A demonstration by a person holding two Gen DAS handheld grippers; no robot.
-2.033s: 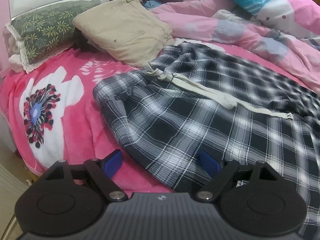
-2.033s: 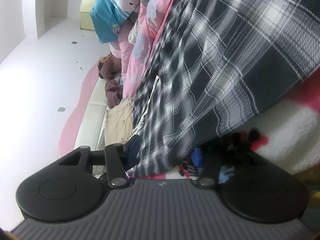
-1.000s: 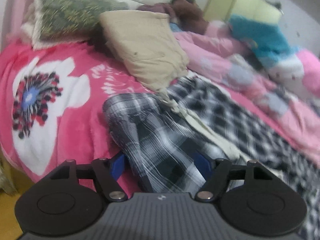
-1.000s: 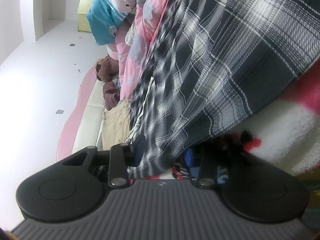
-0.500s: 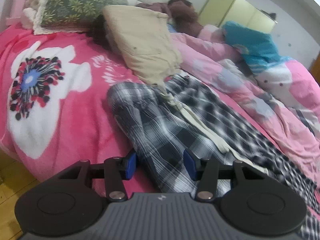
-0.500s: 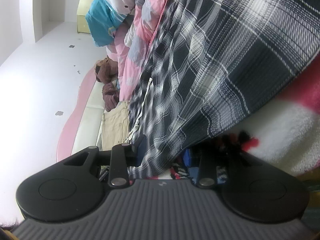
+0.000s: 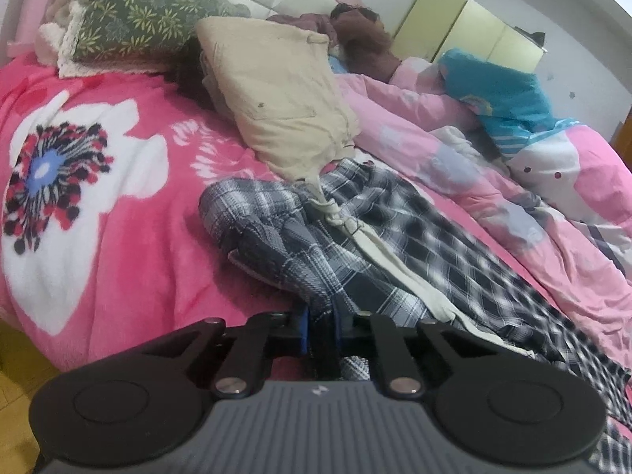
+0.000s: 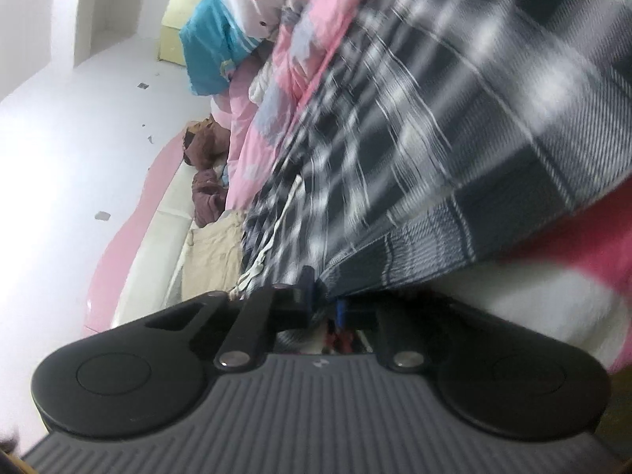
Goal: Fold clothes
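Note:
Black-and-white plaid trousers (image 7: 355, 237) with a cream drawstring (image 7: 379, 249) lie across the pink flowered blanket (image 7: 98, 205). My left gripper (image 7: 320, 326) is closing its jaws on the near edge of the waistband, and the blue pads pinch a bunched fold of plaid cloth. In the right wrist view, which is rolled on its side, the plaid trousers (image 8: 454, 138) fill the upper right. My right gripper (image 8: 324, 300) is closing on their lower hem, with the cloth edge caught between the pads.
Folded beige trousers (image 7: 276, 94) lie just behind the plaid pair, beside a green leaf-print pillow (image 7: 138, 15). A pink quilt (image 7: 493, 197) and a blue cushion (image 7: 501, 98) pile up at the right. The bed's front edge drops to a yellow floor (image 7: 15, 395).
Both grippers' jaws have come together on the plaid trousers. The waistband has bunched up into a ridge toward the left gripper, and the hem has pulled taut at the right gripper.

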